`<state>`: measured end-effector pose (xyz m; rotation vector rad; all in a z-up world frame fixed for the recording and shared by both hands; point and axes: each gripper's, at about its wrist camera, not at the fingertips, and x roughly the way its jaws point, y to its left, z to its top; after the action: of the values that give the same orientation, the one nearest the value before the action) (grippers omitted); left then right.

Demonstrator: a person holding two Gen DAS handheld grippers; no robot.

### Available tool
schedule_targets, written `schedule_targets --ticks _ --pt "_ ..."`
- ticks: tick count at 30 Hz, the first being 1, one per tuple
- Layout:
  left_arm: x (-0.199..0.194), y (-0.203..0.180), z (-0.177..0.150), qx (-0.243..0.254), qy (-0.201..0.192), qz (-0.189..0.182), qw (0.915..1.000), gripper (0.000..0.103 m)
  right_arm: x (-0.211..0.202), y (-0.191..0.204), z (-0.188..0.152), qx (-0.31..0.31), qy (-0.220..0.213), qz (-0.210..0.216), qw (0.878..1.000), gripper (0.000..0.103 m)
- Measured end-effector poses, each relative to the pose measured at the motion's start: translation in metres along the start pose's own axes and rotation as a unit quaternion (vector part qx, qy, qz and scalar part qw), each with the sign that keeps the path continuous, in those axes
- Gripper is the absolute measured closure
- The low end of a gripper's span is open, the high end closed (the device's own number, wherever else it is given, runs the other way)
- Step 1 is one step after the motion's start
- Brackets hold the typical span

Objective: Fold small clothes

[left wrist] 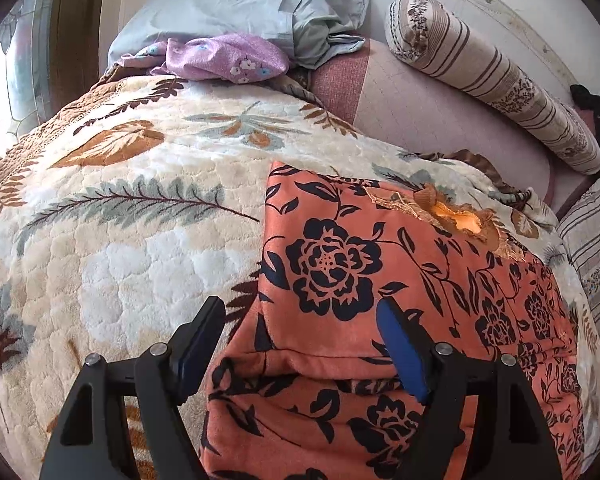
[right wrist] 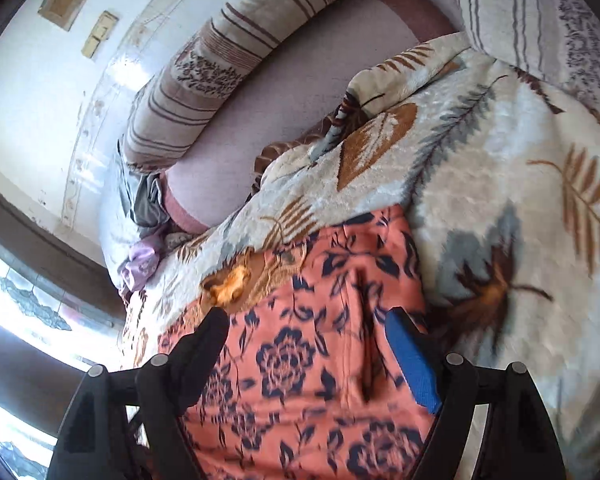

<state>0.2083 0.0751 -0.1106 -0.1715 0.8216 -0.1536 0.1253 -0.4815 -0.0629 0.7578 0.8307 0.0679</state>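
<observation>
An orange garment with dark blue flower print (left wrist: pixel 380 272) lies spread on a fluffy cream leaf-pattern blanket (left wrist: pixel 132 208). It has a gold embroidered neckline (left wrist: pixel 456 216) at its far end and a fold across its near part. My left gripper (left wrist: pixel 300 320) is open, its fingers standing over the garment's near left portion. In the right wrist view the same garment (right wrist: pixel 300 360) lies below my right gripper (right wrist: pixel 308 328), which is open over the cloth near the neckline (right wrist: pixel 232 280). Neither gripper holds anything.
A grey pillow (left wrist: pixel 236 4) and a purple floral cloth (left wrist: pixel 228 56) lie at the head of the bed. A striped bolster (left wrist: pixel 492 76) lies along the wall on a pink sheet (left wrist: pixel 428 112). A window (right wrist: pixel 16 304) is at the left.
</observation>
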Motion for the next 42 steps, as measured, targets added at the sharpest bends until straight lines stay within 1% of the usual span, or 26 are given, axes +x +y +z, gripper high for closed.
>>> schedule_targets --ticks 2,3,4,6,7,9,11,13,15,18,19,21,23,25,27,28,30,31,32,34,35,37,38,39,40,42 --pt "-0.018 0.001 -0.005 0.01 0.008 -0.021 0.9997 0.025 -0.036 -0.009 -0.03 -0.01 0.027 0.003 1.0 0.02" --pt "-0.029 0.002 -0.008 0.012 0.013 -0.029 0.9994 0.025 -0.049 -0.014 -0.043 -0.016 0.048 0.007 0.999 0.019" --pt "-0.043 0.004 -0.013 0.011 0.016 -0.033 0.9993 0.025 -0.06 -0.022 -0.058 -0.02 0.073 0.002 0.997 0.019" --pt "-0.075 0.011 -0.027 0.012 0.019 -0.051 0.9984 0.025 -0.077 -0.04 -0.086 -0.021 0.108 -0.014 0.994 0.019" --pt "-0.09 0.015 -0.035 0.015 0.027 -0.055 0.998 0.025 -0.084 -0.051 -0.101 -0.014 0.125 -0.011 0.992 0.019" --pt "-0.117 0.025 -0.056 0.007 0.047 -0.054 0.9974 0.024 -0.088 -0.073 -0.124 0.011 0.154 -0.017 0.988 0.019" --pt "-0.138 0.04 -0.08 -0.016 0.075 -0.064 0.995 0.024 -0.089 -0.093 -0.145 0.045 0.171 -0.001 0.984 0.019" --pt "-0.151 0.051 -0.104 -0.038 0.105 -0.061 0.9919 0.024 -0.085 -0.103 -0.162 0.065 0.192 0.007 0.979 0.02" --pt "-0.161 0.057 -0.126 -0.044 0.127 -0.066 0.9887 0.024 -0.081 -0.105 -0.175 0.064 0.205 0.017 0.977 0.02" --pt "-0.168 0.057 -0.149 -0.04 0.142 -0.053 0.9876 0.024 -0.076 -0.106 -0.19 0.057 0.223 0.019 0.973 0.02" --pt "-0.168 0.056 -0.154 -0.041 0.149 -0.055 0.9864 0.024 -0.075 -0.105 -0.192 0.048 0.222 0.019 0.974 0.021" --pt "-0.165 0.054 -0.159 -0.043 0.161 -0.054 0.9846 0.024 -0.073 -0.106 -0.194 0.052 0.217 0.021 0.975 0.021" --pt "-0.163 0.051 -0.163 -0.034 0.156 -0.052 0.9858 0.024 -0.072 -0.107 -0.196 0.045 0.217 0.025 0.975 0.02" --pt "-0.153 0.052 -0.167 -0.033 0.177 -0.034 0.983 0.025 -0.073 -0.108 -0.195 0.049 0.215 0.03 0.975 0.02" --pt "-0.148 0.053 -0.17 -0.033 0.181 -0.025 0.9827 0.025 -0.074 -0.111 -0.195 0.051 0.217 0.033 0.974 0.02" --pt "-0.149 0.053 -0.17 -0.033 0.18 -0.02 0.9828 0.027 -0.073 -0.11 -0.195 0.049 0.219 0.032 0.974 0.02" --pt "-0.149 0.052 -0.17 -0.033 0.182 -0.022 0.9825 0.033 -0.072 -0.108 -0.195 0.041 0.223 0.027 0.974 0.02" --pt "-0.147 0.052 -0.171 -0.032 0.192 -0.022 0.9807 0.047 -0.071 -0.107 -0.195 0.039 0.224 0.023 0.973 0.02" --pt "-0.145 0.052 -0.172 -0.029 0.202 -0.019 0.9788 0.067 -0.071 -0.105 -0.195 0.037 0.225 0.02 0.973 0.02" --pt "-0.144 0.051 -0.173 -0.016 0.206 -0.008 0.9785 0.083 -0.07 -0.101 -0.195 0.029 0.227 0.012 0.973 0.02" --pt "-0.145 0.052 -0.174 -0.016 0.205 -0.014 0.9785 0.089 -0.069 -0.098 -0.195 0.02 0.229 0.005 0.973 0.021" --pt "-0.15 0.054 -0.173 -0.021 0.201 -0.022 0.9791 0.094 -0.069 -0.092 -0.197 -0.005 0.233 -0.033 0.972 0.036" --pt "-0.155 0.053 -0.171 -0.021 0.194 -0.026 0.9804 0.095 -0.07 -0.092 -0.198 -0.013 0.237 -0.055 0.97 0.064" --pt "-0.162 0.051 -0.167 -0.022 0.182 -0.035 0.9824 0.095 -0.073 -0.095 -0.198 -0.004 0.241 -0.049 0.969 0.097" --pt "-0.169 0.049 -0.162 -0.022 0.167 -0.042 0.9848 0.095 -0.078 -0.097 -0.196 0.011 0.237 -0.025 0.971 0.097" --pt "-0.179 0.049 -0.154 -0.023 0.147 -0.048 0.9877 0.095 -0.085 -0.101 -0.194 0.015 0.224 -0.019 0.974 0.096"
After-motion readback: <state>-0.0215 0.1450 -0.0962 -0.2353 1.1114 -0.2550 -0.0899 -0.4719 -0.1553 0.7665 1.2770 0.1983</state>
